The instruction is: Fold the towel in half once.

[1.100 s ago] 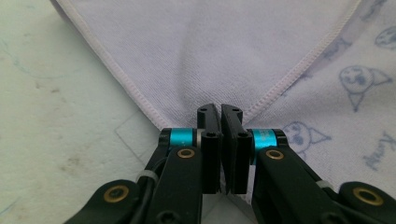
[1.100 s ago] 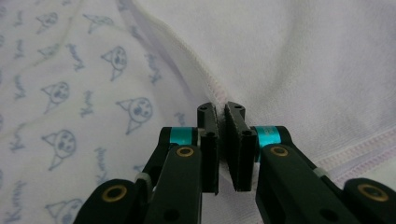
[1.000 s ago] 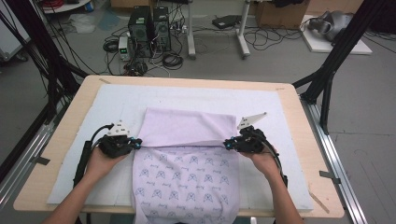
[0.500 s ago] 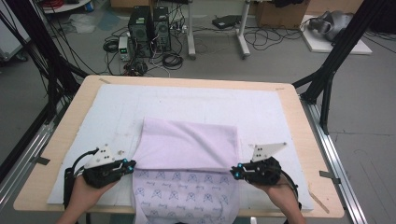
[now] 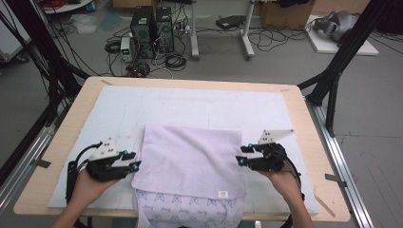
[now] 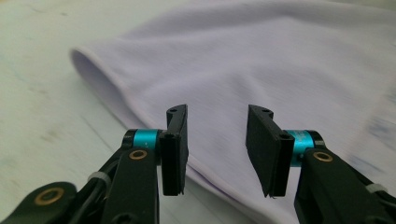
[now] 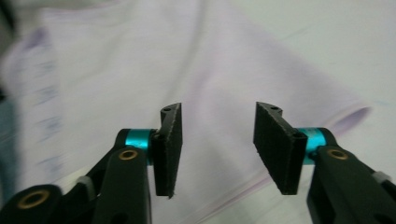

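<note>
Wooden counter (image 5: 304, 102) under a white mat (image 5: 190, 107); computers (image 5: 151, 24) and cables on the grey floor beyond. Folded lilac cloth (image 5: 190, 159) at the near edge. Left gripper (image 5: 134, 161) and right gripper (image 5: 241, 156) just opened, empty, flanking it.

Folded cloth (image 5: 190, 161) between both grippers

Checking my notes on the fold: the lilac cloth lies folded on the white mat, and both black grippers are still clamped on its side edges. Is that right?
Not quite. The lilac cloth does lie folded on the white mat, but the left gripper and right gripper have just been opening: both gripper views show their jaws apart with nothing pinched between them.
</note>
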`<state>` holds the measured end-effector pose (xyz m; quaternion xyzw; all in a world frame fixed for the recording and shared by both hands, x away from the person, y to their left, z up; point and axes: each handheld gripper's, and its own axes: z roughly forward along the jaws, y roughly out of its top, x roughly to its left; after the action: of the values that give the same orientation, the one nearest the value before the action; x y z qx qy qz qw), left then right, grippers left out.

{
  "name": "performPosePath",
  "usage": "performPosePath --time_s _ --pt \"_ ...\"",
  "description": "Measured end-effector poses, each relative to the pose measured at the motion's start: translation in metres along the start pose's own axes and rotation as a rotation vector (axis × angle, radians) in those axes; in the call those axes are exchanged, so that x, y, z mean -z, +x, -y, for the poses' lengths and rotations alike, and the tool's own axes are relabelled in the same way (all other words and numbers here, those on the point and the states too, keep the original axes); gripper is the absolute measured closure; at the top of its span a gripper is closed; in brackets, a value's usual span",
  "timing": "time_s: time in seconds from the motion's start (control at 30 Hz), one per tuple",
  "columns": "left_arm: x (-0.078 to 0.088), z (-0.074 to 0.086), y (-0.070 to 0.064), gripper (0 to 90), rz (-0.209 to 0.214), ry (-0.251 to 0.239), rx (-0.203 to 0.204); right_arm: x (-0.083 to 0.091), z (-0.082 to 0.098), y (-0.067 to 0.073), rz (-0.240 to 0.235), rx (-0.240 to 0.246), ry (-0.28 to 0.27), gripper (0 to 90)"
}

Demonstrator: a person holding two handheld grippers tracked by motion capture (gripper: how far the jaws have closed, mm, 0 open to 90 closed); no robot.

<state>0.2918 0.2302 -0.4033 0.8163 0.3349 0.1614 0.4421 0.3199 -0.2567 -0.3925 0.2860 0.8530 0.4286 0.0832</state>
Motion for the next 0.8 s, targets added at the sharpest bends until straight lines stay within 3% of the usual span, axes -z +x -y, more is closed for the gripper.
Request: performPosePath --time_s 0.07,0.13,0.23,0.3,0.43,0.47,0.5,0.53,0.57,0.63,0.7,0.8 --pt "-0.016 -0.009 0.012 56.4 -0.063 0.009 -0.003 -0.012 -0.007 -0.016 0.052 -0.002 0.044 47.6" --pt "-0.032 -0.015 0.027 52.4 -0.06 0.002 0.051 -0.023 -0.012 -0.033 0.085 -0.029 0.078 42.8" --pt "-0.057 -0.02 0.047 45.8 -0.125 0.021 0.089 -0.038 -0.015 -0.054 0.113 -0.067 0.111 39.8" --pt "-0.071 -0.022 0.058 41.2 -0.145 0.045 0.132 -0.048 -0.014 -0.064 0.111 -0.078 0.118 38.5" --pt "-0.092 -0.018 0.07 40.4 -0.137 0.085 0.19 -0.065 -0.01 -0.074 0.096 -0.096 0.137 40.7" --pt "-0.095 -0.016 0.073 43.2 -0.141 0.11 0.186 -0.068 -0.009 -0.076 0.076 -0.114 0.139 47.2" --pt "-0.095 -0.015 0.073 47.9 -0.15 0.097 0.177 -0.07 -0.008 -0.078 0.059 -0.124 0.138 55.4" --pt "-0.094 -0.015 0.074 59.5 -0.123 0.081 0.185 -0.07 -0.008 -0.08 0.064 -0.126 0.134 70.0" --pt "-0.094 -0.016 0.073 75.2 -0.124 0.084 0.183 -0.07 -0.009 -0.081 0.022 -0.124 0.127 81.0" --pt "-0.095 -0.022 0.073 86.2 -0.14 0.092 0.152 -0.074 -0.013 -0.08 0.035 -0.102 0.153 85.7" --pt "-0.095 -0.029 0.075 87.0 -0.164 0.089 0.146 -0.074 -0.022 -0.079 0.1 -0.079 0.169 86.5" --pt "-0.089 -0.048 0.081 87.4 -0.2 0.065 0.134 -0.066 -0.045 -0.082 0.165 -0.06 0.148 86.8"
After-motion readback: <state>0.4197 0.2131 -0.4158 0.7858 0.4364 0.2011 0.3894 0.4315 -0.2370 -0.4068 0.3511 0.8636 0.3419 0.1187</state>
